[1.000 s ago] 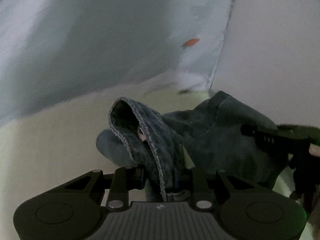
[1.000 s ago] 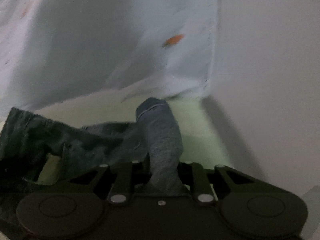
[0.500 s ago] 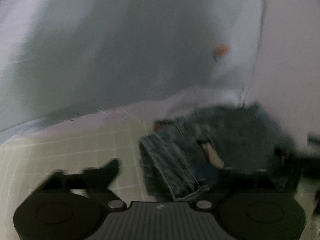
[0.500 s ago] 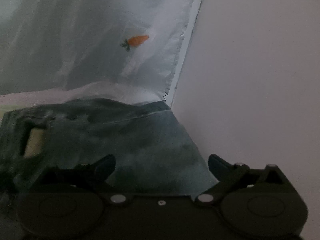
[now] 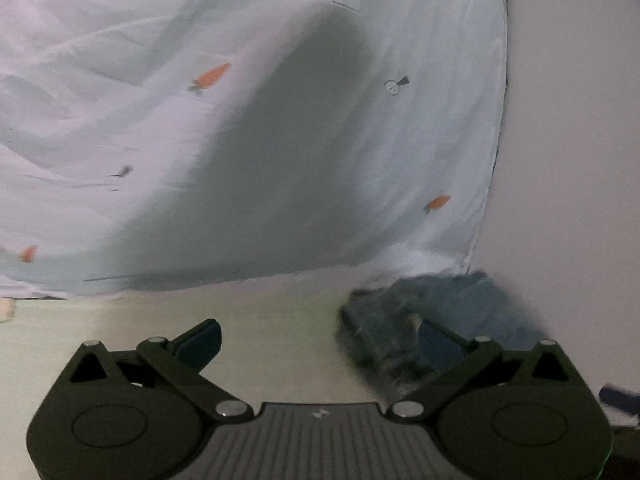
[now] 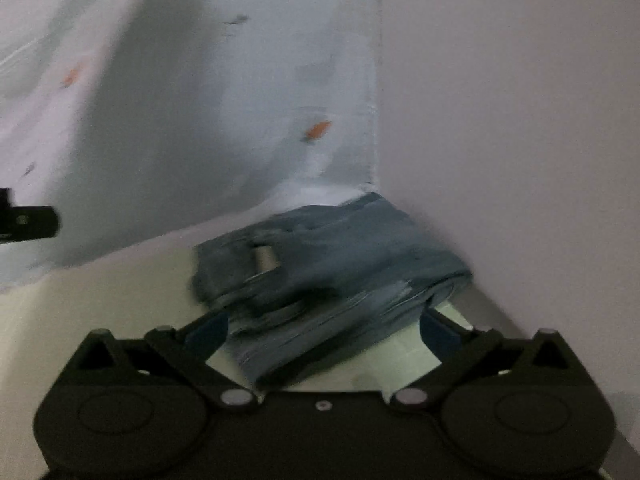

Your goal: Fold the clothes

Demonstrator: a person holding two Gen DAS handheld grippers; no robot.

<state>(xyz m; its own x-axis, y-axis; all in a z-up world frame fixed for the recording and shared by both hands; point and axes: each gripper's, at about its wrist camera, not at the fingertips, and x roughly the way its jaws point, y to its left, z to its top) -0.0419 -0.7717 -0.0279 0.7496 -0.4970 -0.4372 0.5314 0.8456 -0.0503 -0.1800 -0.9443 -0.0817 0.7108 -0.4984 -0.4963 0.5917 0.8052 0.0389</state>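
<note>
A: Status? One denim garment lies bundled on the pale mat at the wall corner, looks folded and set down.

B: Both empty. Left gripper spread wide, garment just off its right finger; right gripper spread wide too, garment lying between and ahead of the fingers.

A: Count?

B: One garment, two grippers, one carrot-print sheet behind. Likely just tidying left; no other clothes visible.

One folded blue denim garment lies on one pale green gridded table. One white hanging cloth printed with orange carrots shows five carrots in the left view.
</note>
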